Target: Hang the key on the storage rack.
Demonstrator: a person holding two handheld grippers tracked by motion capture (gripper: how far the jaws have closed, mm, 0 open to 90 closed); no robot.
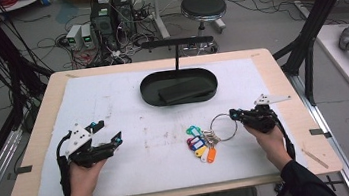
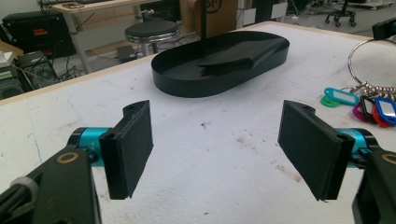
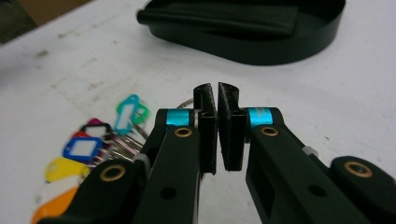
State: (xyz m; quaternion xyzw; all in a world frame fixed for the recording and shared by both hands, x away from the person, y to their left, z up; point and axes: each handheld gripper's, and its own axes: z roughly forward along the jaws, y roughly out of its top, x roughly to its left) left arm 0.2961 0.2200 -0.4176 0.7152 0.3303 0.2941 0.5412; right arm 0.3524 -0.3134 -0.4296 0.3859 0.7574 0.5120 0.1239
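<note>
A large metal key ring [image 1: 212,124] carries several coloured key tags [image 1: 199,143] that lie on the white mat right of centre. My right gripper [image 1: 233,115] is shut on the ring's right side, and the ring stands tilted up from the mat. In the right gripper view the jaws are pressed together [image 3: 216,93], with the ring's wire [image 3: 187,100] showing behind them and the tags [image 3: 88,144] to the left. My left gripper [image 1: 107,131] is open over the mat at the left, holding nothing. Its wide-apart pads [image 2: 133,144] face a black oval tray [image 2: 187,86].
The black oval tray [image 1: 147,94] sits at the mat's far centre, holding a flat black pad [image 1: 184,91]; a thin post with a crossbar [image 1: 176,42] rises behind it. The key ring [image 2: 351,55] and tags [image 2: 369,105] lie at the right of the left gripper view. Beyond the table are a stool [image 1: 203,8] and cables.
</note>
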